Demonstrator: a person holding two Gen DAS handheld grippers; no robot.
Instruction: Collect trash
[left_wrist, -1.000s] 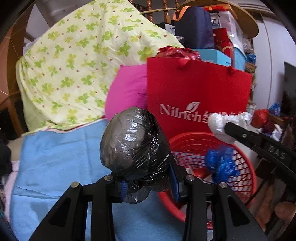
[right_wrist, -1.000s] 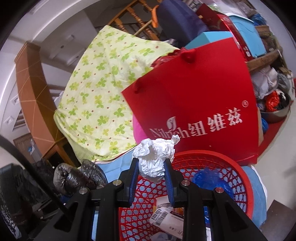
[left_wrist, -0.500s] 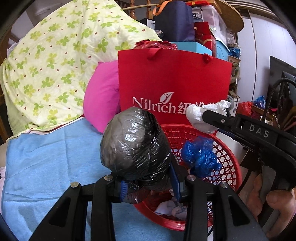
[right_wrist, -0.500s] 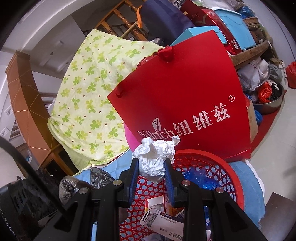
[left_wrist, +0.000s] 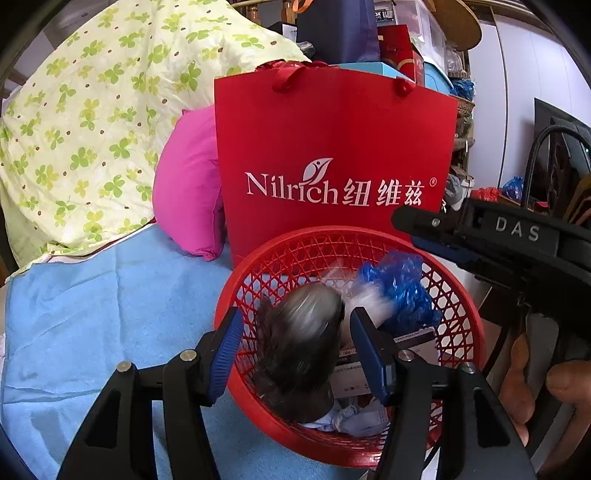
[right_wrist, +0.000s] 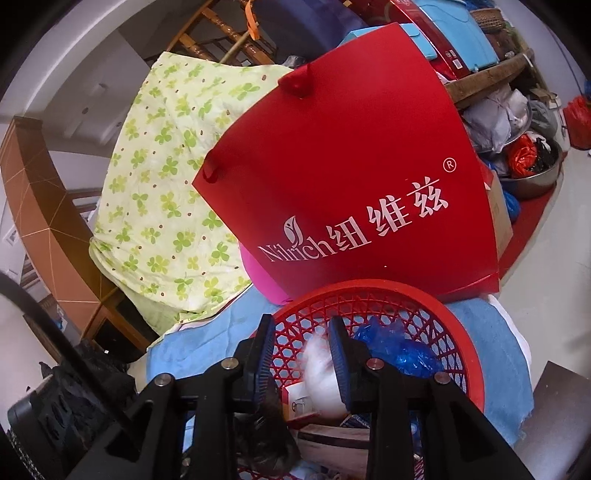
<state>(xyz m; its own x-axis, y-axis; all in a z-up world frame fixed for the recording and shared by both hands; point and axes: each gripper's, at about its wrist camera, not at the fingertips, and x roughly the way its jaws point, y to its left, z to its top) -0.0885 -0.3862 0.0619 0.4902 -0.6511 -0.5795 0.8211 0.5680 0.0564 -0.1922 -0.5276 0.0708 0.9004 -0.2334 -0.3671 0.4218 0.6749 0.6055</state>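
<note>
A red plastic basket (left_wrist: 465, 306) stands on a blue cloth (left_wrist: 92, 314) and holds trash. My left gripper (left_wrist: 295, 332) is open above the basket; the black plastic bag ball (left_wrist: 299, 354), blurred, is falling free between its fingers into the basket. My right gripper (right_wrist: 301, 349) is open over the basket (right_wrist: 458, 328); the white crumpled paper (right_wrist: 319, 373), blurred, drops below its fingers. It also shows in the left wrist view (left_wrist: 365, 299). A blue plastic bag (left_wrist: 402, 288) and cartons lie in the basket.
A red Nilrich paper bag (left_wrist: 332, 155) stands right behind the basket, next to a pink cushion (left_wrist: 188, 192) and a green-patterned quilt (left_wrist: 92, 122). Boxes and clutter are stacked behind. The right gripper body (left_wrist: 517, 243) reaches in from the right.
Both grippers moved over the basket and opened. The black bag ball and the white paper left the fingers and are dropping into the basket.
</note>
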